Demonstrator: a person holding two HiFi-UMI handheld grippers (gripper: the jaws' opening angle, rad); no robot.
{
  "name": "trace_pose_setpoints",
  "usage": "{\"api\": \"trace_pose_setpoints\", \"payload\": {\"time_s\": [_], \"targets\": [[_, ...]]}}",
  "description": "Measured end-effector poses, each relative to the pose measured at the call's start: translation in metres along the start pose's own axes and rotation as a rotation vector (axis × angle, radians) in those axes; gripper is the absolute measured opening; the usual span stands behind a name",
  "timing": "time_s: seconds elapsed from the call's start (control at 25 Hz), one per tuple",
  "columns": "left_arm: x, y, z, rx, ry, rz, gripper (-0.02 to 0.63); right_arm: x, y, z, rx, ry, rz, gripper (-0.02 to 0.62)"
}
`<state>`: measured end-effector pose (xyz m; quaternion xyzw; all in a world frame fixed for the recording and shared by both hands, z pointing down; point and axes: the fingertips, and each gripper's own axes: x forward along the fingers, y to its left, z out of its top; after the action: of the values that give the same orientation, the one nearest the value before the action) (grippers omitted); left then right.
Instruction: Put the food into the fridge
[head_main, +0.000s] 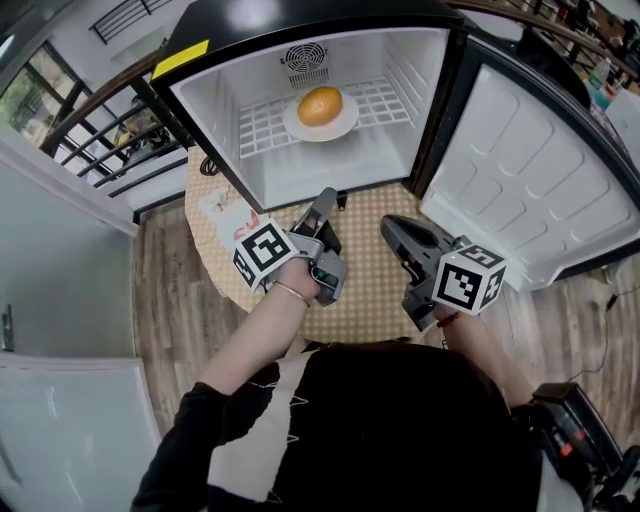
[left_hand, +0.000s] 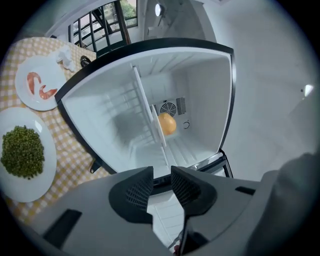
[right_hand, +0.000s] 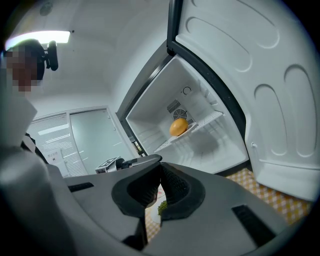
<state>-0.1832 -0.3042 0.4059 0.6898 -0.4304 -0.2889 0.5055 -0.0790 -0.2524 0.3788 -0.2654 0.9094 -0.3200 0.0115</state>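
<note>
- Left tongs spread, empty; right tongs pressed together, empty.
- Orange sits on fridge shelf; peas plate and shrimp plate remain on counter.
- Recommended: pinch rim squarely, carry level.

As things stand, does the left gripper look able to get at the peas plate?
Probably yes. The left gripper has its jaws apart and empty, and the peas plate lies uncovered on the table off to its left, outside the fridge, with nothing visible in the way.
</note>
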Motion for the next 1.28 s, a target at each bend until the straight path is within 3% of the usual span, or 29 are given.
{"api": "trace_pose_setpoints", "payload": {"time_s": [0.36,0.64,0.88,1.08,1.28], "targets": [[-0.053,0.004,-0.052,0.087,-0.006,0.011,0.032,-0.025,0.013,-0.026,-0.006,0.021,0.033,0.015],[-0.089,-0.008,-0.089,0.367,0.045,-0.003,0.014,-0.047,0.016,-0.057,-0.005,0.076,0.044,0.017],[-0.108,0.001,-0.146,0.611,0.176,0.037,0.014,-0.059,0.015,-0.083,0.001,0.094,0.042,0.015],[-0.109,-0.002,-0.171,0.693,0.245,0.018,0.014,-0.066,0.008,-0.097,-0.007,0.108,0.018,0.015],[-0.116,0.000,-0.175,0.723,0.260,0.030,0.014,-0.071,0.003,-0.107,-0.018,0.126,-0.005,0.015]]}}
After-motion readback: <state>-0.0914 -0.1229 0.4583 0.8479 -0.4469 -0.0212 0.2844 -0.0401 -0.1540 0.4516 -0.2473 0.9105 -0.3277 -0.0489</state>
